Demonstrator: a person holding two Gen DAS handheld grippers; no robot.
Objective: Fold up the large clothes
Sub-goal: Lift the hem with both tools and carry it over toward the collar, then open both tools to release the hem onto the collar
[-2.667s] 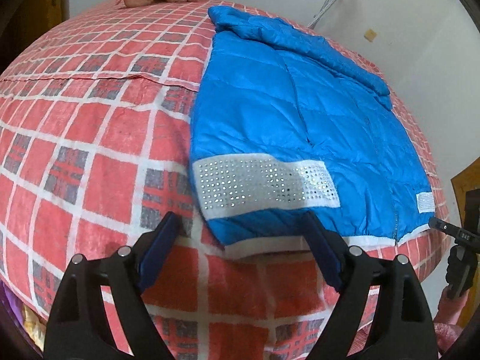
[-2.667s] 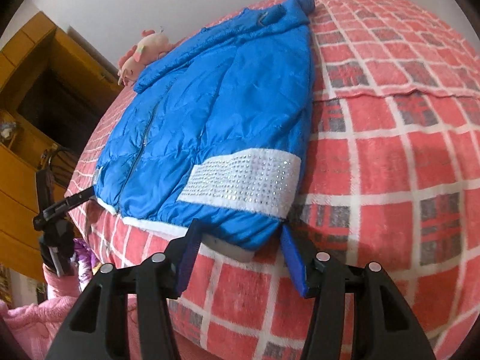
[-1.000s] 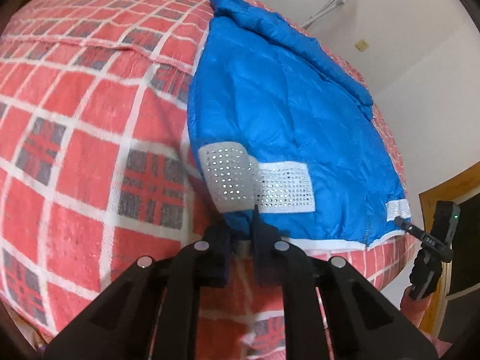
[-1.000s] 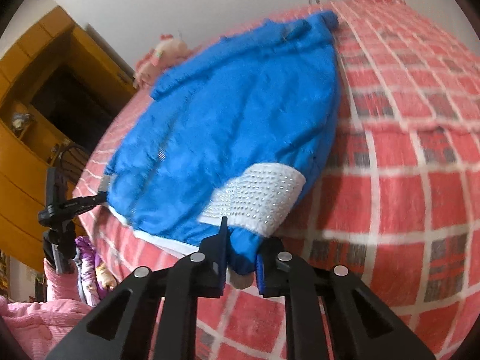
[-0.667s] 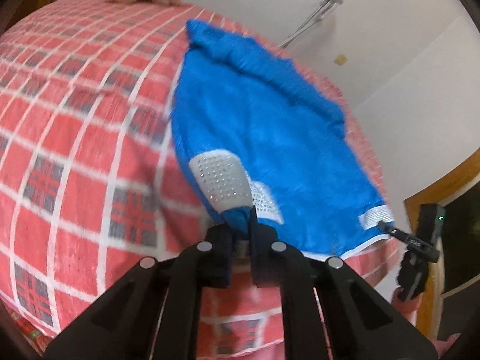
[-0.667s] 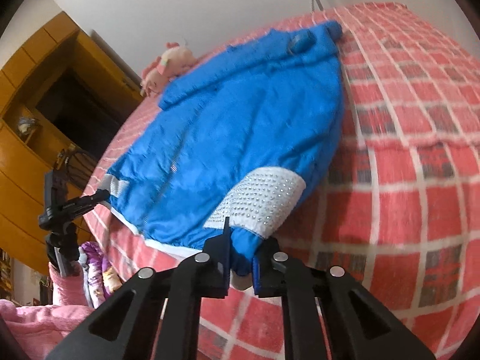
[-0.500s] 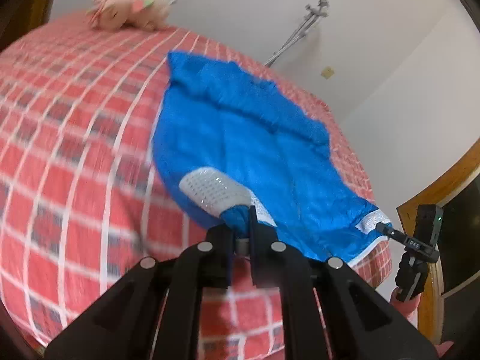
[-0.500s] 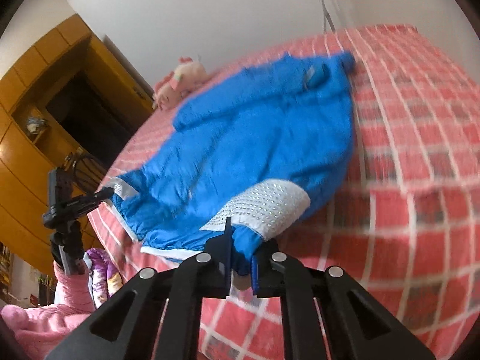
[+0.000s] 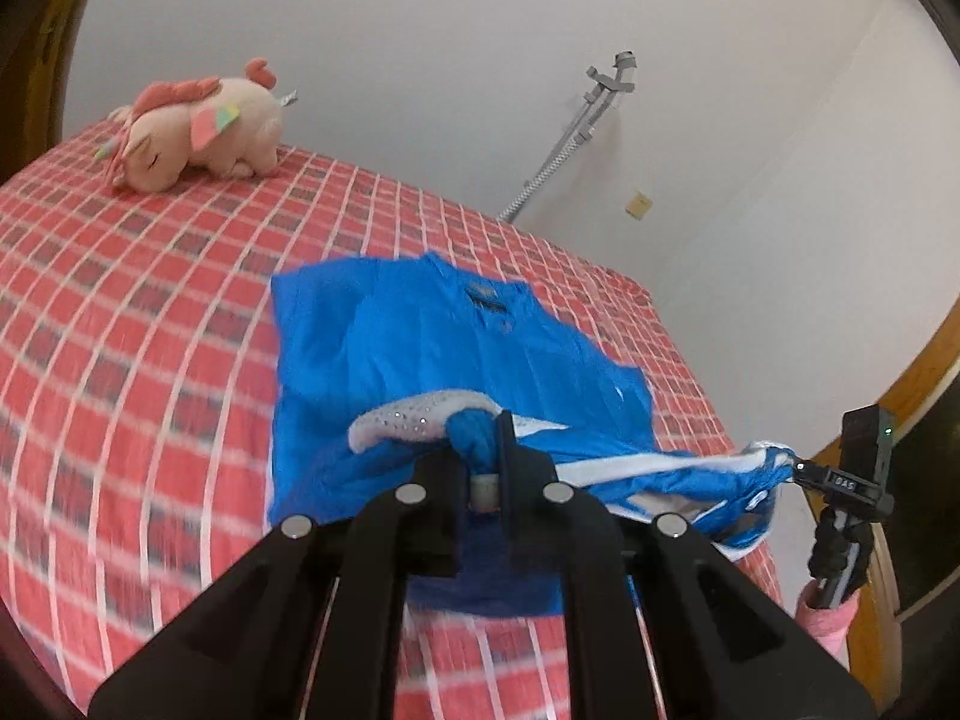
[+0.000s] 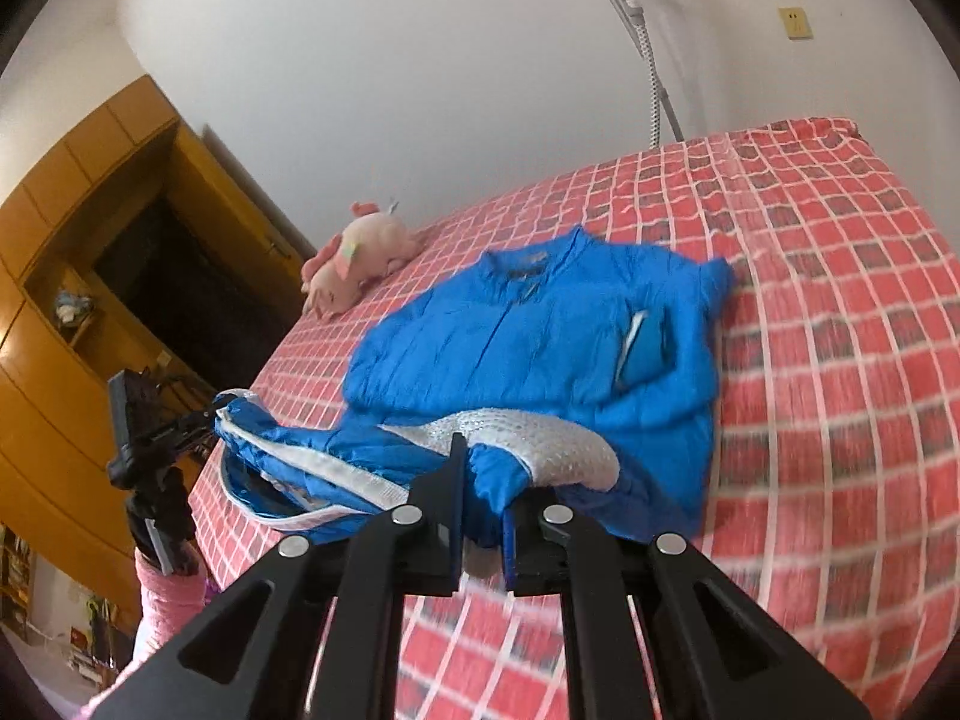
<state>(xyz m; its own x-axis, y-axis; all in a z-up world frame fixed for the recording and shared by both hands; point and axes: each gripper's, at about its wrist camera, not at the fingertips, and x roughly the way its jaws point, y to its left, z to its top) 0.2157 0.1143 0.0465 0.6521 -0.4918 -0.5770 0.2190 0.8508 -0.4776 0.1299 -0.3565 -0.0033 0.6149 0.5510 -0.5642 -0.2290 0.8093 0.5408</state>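
Left wrist view: the left gripper [image 9: 483, 468] pinches a bottom corner of the blue jacket [image 9: 432, 336], its two fingers pressed together on bunched blue cloth and a white studded band [image 9: 420, 417]. The hem is raised above the red checked bedspread [image 9: 132, 324], while the collar end of the jacket lies flat on it, toward the wall. Across the lifted hem, at the bedspread's right edge, the right gripper [image 9: 792, 468] clamps the other corner. A pink plush toy [image 9: 198, 132] rests on the bedspread's far left side, well apart from the jacket, and a metal crutch [image 9: 570, 138] leans on the wall beyond the bedspread.

Right wrist view: the right gripper [image 10: 483, 510] is closed on the jacket's [image 10: 540, 342] near corner, studded band [image 10: 540, 438] draped over its fingers. The hem stretches left to the left gripper [image 10: 210, 420], which nips the opposite corner off the bedspread's [image 10: 840, 360] left edge. The plush toy [image 10: 360, 264] sits on the bedspread beyond the jacket, near a wooden wardrobe [image 10: 78, 228].
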